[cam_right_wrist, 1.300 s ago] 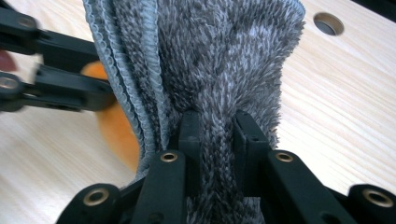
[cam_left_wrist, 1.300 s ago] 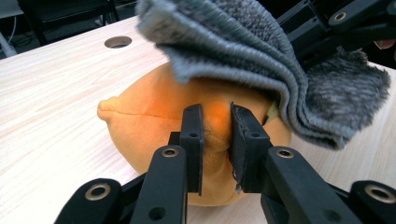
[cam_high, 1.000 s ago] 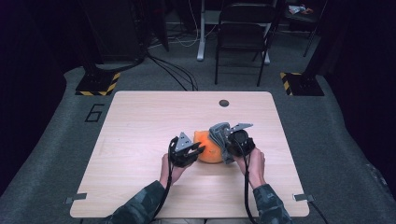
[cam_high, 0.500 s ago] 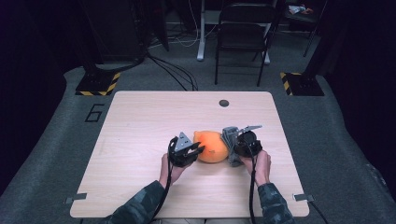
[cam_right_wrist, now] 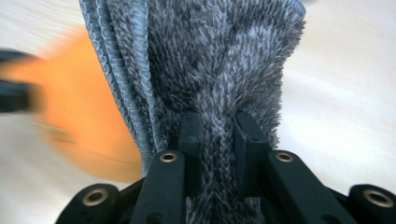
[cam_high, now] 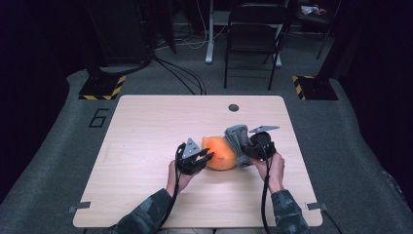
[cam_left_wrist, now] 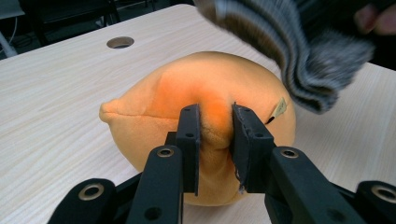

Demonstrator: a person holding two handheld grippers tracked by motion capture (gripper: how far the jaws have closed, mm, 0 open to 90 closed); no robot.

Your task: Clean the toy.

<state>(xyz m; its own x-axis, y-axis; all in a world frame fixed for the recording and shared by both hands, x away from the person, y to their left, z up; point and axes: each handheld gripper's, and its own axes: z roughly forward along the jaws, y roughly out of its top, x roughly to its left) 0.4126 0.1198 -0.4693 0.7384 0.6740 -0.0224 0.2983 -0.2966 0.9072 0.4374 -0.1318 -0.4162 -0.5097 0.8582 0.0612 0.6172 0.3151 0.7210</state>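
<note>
Since the earlier frames the grey knitted cloth (cam_high: pixel 237 142) had come off the top of the orange plush toy (cam_high: pixel 219 153) and moved to the toy's right side, carried there by the right gripper (cam_high: pixel 247 150). The toy lay on the wooden table (cam_high: pixel 146 131) near the middle of the person's edge, its pointed end toward the far side. The left gripper (cam_high: pixel 207 157) pinched a fold of the toy's orange fabric between narrow jaws. The right gripper's jaws were clamped tight on a bunched fold of the cloth, which hung lifted just beside the toy. A round hole (cam_high: pixel 234 107) sat in the table's far edge.
</note>
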